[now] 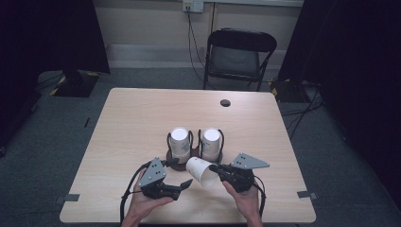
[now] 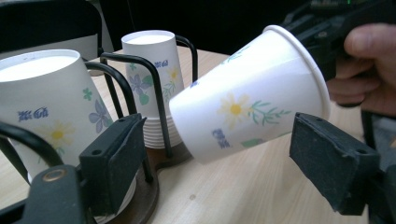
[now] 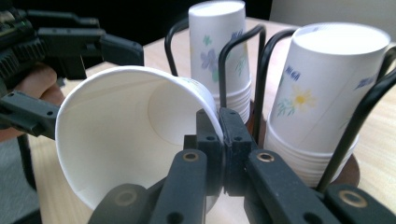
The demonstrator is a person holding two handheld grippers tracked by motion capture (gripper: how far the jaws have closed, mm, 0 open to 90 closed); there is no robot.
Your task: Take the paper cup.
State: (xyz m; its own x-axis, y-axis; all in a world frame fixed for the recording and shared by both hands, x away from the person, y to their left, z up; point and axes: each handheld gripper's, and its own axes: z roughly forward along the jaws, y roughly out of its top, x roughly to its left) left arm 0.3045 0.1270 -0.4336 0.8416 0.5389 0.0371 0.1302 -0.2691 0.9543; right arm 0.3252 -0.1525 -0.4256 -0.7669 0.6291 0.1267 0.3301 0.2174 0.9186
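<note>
A flowered white paper cup (image 1: 201,171) lies on its side above the table, near the front edge. My right gripper (image 1: 215,168) is shut on its rim (image 3: 219,135), and the cup's open mouth (image 3: 126,135) faces that gripper's camera. My left gripper (image 1: 179,174) is open, with one jaw on each side of the cup's body (image 2: 247,107) and neither touching it. Behind them a black wire holder on a brown base (image 1: 176,165) carries two stacks of upside-down cups, the left stack (image 1: 180,142) and the right stack (image 1: 211,142).
The wooden table (image 1: 142,118) has a small round hole (image 1: 225,102) near its far edge. A black folding chair (image 1: 239,52) stands beyond the table. Dark curtains hang at both sides. The holder's wire loops (image 3: 261,74) rise close beside the held cup.
</note>
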